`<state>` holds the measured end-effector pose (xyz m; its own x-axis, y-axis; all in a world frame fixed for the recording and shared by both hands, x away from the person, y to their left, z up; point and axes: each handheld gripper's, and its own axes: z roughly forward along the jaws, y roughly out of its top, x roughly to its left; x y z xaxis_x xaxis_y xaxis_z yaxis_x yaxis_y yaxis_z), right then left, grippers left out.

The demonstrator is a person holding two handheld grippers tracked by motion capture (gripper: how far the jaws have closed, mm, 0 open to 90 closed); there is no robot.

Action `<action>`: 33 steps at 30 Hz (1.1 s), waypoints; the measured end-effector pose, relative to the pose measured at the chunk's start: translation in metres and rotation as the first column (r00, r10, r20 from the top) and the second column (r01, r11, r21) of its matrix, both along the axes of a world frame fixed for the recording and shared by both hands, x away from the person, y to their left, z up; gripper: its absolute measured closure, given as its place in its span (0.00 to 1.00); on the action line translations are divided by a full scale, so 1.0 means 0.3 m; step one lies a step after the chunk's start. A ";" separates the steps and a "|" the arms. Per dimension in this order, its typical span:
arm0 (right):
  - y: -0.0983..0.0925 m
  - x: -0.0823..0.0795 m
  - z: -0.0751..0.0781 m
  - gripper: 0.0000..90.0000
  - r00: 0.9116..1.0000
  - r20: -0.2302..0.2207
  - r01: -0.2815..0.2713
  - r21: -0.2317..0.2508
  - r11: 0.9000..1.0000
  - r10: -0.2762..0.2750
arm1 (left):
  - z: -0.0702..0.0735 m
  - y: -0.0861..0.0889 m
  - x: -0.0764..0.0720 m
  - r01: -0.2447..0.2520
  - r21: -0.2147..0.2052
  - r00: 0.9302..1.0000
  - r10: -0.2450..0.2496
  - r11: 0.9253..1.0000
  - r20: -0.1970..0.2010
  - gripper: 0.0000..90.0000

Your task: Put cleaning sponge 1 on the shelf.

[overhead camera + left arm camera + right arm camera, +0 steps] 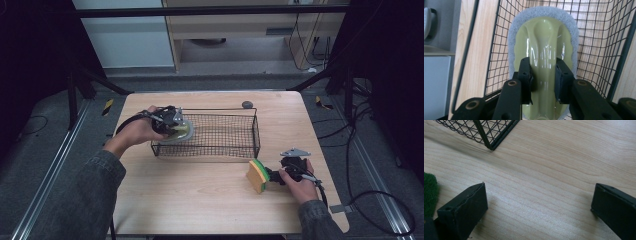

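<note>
- Looks like the tidy-up step is in hand: the left tool (543, 80) is clamped on the pale green handle of a scrub pad (544, 47) with a white fuzzy edge, holding it at the left end of the wire basket (250, 131), right over the near-left wall.
- From the left gripper view the pad is already past the mesh, so I'd say it's mid-drop-off, not set down yet.
- Next move, my guess: lower it to the basket floor, then spread the jaws and back out without snagging the wire.
- The right tool (539, 207) has its jaws wide apart with nothing between them, just bare wood of the surface (549, 170).
- The yellow-and-green sponge (258, 175) stands on edge on the surface, near right, just beside the right tool's tip. Can't tell if they're touching.
- Probably the sponge is next, so the right tool needs to line up around it and close.
</note>
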<state>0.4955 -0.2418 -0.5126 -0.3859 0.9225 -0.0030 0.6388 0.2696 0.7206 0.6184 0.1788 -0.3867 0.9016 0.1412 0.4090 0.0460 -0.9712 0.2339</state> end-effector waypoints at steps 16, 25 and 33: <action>0.000 0.000 0.000 0.01 1.000 0.003 0.000 -0.003 1.000 0.000 | -0.061 -0.002 0.021 -0.028 0.017 0.999 0.029 0.999 -0.040 0.78; 0.000 -0.001 -0.001 0.01 1.000 0.004 0.003 -0.004 1.000 -0.003 | -0.089 -0.002 0.028 -0.058 0.028 0.996 0.060 0.998 -0.068 0.78; 0.000 -0.001 -0.001 0.01 1.000 0.004 0.003 -0.004 1.000 -0.002 | -0.094 -0.007 0.029 -0.073 0.028 0.994 0.075 0.997 -0.076 0.77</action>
